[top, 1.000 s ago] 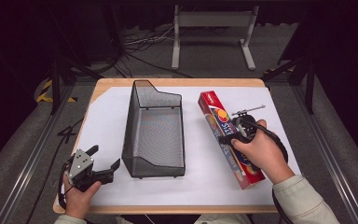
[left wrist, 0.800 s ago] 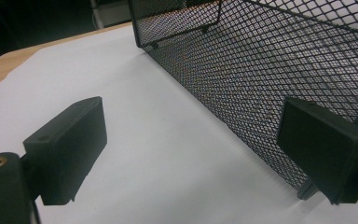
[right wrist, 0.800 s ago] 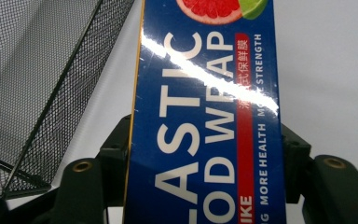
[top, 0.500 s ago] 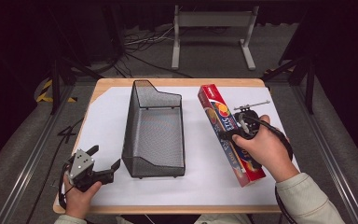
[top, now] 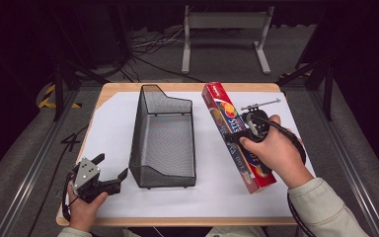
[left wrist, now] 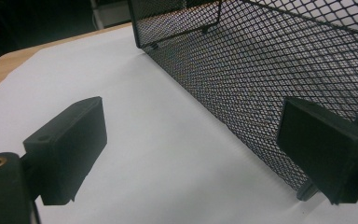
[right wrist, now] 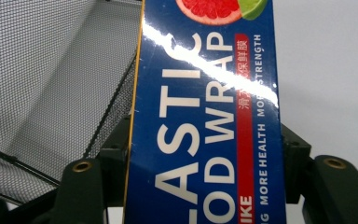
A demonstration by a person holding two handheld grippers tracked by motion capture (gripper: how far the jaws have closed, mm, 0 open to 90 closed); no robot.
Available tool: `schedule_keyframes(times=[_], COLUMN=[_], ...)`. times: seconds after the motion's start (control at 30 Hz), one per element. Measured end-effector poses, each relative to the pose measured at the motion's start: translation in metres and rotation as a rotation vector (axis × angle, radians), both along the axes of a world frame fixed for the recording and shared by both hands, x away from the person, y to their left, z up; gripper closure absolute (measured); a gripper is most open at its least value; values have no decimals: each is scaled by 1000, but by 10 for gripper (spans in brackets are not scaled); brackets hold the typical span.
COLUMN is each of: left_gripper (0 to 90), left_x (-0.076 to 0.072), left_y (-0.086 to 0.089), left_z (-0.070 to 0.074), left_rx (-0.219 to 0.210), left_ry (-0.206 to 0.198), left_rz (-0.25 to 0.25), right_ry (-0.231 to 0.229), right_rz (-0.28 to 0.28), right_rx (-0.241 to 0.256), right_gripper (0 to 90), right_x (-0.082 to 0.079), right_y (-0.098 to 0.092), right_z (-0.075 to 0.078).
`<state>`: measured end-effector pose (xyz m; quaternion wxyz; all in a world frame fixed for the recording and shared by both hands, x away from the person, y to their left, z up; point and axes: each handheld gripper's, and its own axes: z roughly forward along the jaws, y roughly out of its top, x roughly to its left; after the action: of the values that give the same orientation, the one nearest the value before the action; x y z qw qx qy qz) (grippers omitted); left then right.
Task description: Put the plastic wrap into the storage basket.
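White-papered tabletop (top: pixel 113 128); right tool (top: pixel 250 129) has now settled astride the plastic wrap box (top: pixel 234 133) — jaws flank it, grip unclear; left tool (top: pixel 109 173) idles agape at the near-left corner beside the mesh basket (top: pixel 164 136).

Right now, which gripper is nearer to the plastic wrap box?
Right. The right gripper has its jaws on both sides of the plastic wrap box. The left gripper is at the table's near left corner, with the mesh basket between it and the box.
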<state>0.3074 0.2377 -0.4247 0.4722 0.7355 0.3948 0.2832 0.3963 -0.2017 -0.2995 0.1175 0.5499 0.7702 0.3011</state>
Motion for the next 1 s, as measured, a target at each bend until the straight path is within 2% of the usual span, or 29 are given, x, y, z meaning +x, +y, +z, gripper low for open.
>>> schedule_keyframes(times=[0.63,1.0], left_gripper=[92,92], left_x=[0,1], left_y=[0,0], left_z=[0,0], left_rx=[0,-3], left_ry=[1,0], left_rz=[-3,-1], right_ry=[-24,-15], right_rz=[95,113], right_rx=[7,6], right_gripper=[397,397], right_x=[4,7], right_y=[49,72], right_z=[20,22])
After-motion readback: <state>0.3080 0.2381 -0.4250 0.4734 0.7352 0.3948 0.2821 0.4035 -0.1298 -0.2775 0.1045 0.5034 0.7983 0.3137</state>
